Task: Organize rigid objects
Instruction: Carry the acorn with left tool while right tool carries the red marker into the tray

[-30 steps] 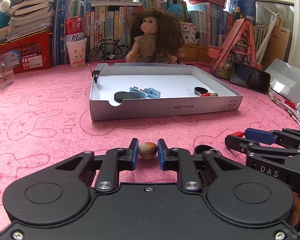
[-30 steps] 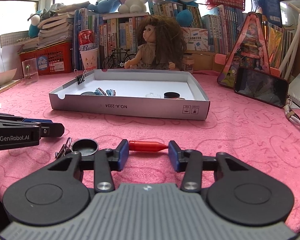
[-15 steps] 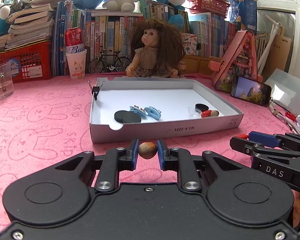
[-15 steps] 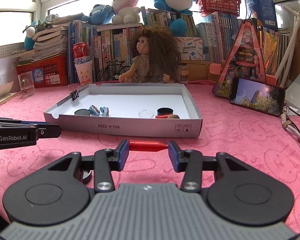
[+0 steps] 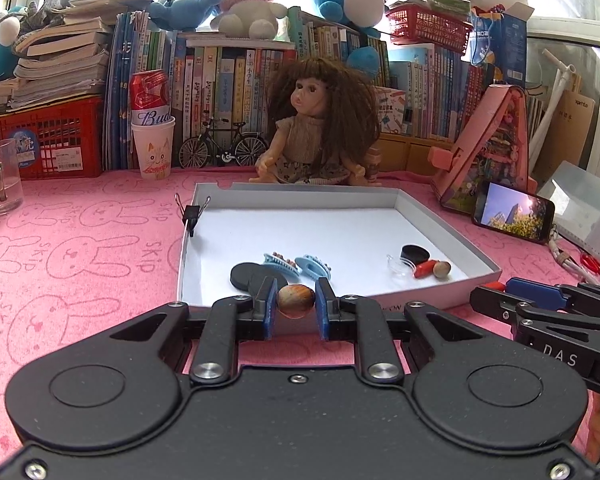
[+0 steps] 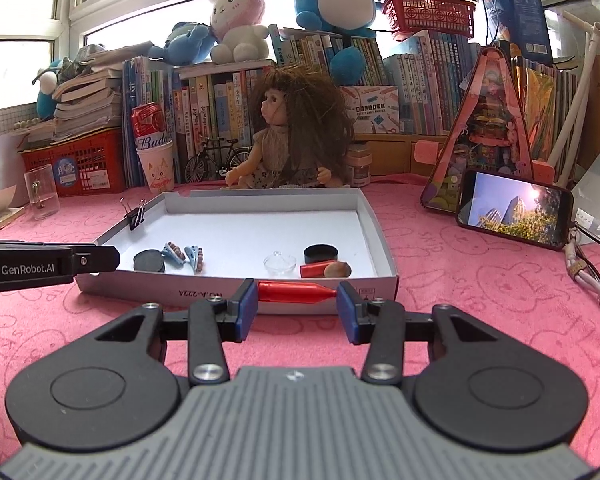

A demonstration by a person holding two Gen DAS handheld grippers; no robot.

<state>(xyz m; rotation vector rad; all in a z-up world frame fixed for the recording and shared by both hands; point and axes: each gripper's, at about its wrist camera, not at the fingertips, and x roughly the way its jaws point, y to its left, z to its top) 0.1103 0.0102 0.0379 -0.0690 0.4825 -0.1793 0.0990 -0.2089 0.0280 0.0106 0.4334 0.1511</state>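
Item one: brown stone (image 5: 295, 300), clamped between my left gripper (image 5: 295, 312) fingers, carried clear of the cloth for the tray (image 5: 476, 254) just ahead. Item two: red capsule (image 6: 296, 291), pinched endwise by my right gripper (image 6: 296, 312), same destination.

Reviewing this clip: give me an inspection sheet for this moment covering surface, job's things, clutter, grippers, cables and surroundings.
Surface: pink rabbit-print cloth, covering the table.
Job's things: white tray holds black discs, blue hair clips, a clear dish, a black cap, a red piece and a pebble.
Clutter: binder clip on the tray's left wall; glass mug; phone with its screen lit.
Grippers: left gripper shut on a brown bead; right gripper shut endwise on a red pen cap; both near the tray's front wall.
Cables: white cables at the right edge.
Surroundings: doll, books, plush toys, red baskets.
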